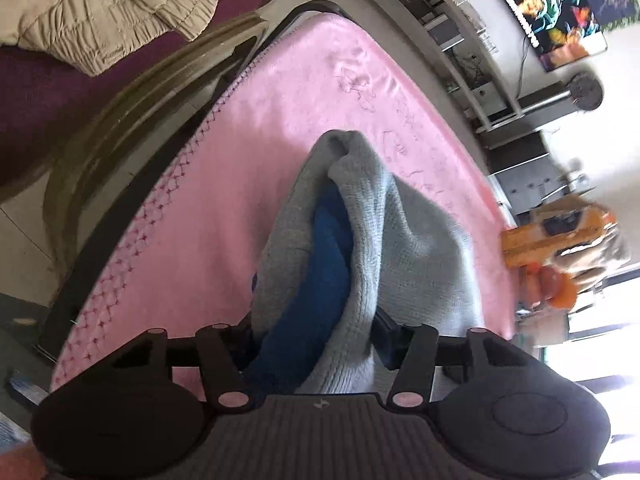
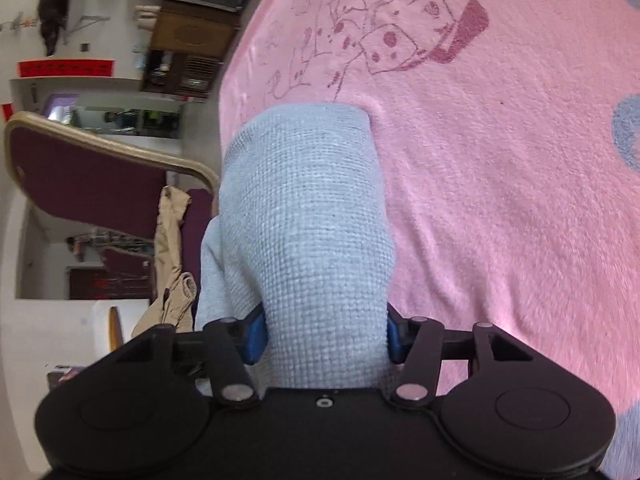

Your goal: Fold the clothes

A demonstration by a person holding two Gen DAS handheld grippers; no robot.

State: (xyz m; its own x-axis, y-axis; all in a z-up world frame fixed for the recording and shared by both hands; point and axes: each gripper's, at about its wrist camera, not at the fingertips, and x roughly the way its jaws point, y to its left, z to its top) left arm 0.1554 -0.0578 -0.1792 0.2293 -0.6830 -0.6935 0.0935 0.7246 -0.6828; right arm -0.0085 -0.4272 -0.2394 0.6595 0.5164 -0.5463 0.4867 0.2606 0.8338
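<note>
A grey knitted garment [image 1: 372,240] hangs bunched over a pink blanket [image 1: 260,140], and my left gripper [image 1: 316,344] is shut on it; a dark blue fold shows inside the cloth. In the right wrist view the same grey knit [image 2: 308,220] drapes forward from my right gripper [image 2: 326,340], which is shut on it between blue finger pads [image 2: 255,338]. The cloth hides most of both pairs of fingers. Under the cloth, the pink blanket [image 2: 500,200] carries a dark pink cartoon print.
A maroon chair [image 1: 60,100] with beige clothes [image 1: 112,12] heaped on it stands past the blanket's edge. The right wrist view shows the chair [image 2: 80,184] with its beige clothes [image 2: 172,248] to the left. Shelving [image 1: 460,32] and an orange object [image 1: 552,236] lie to the right.
</note>
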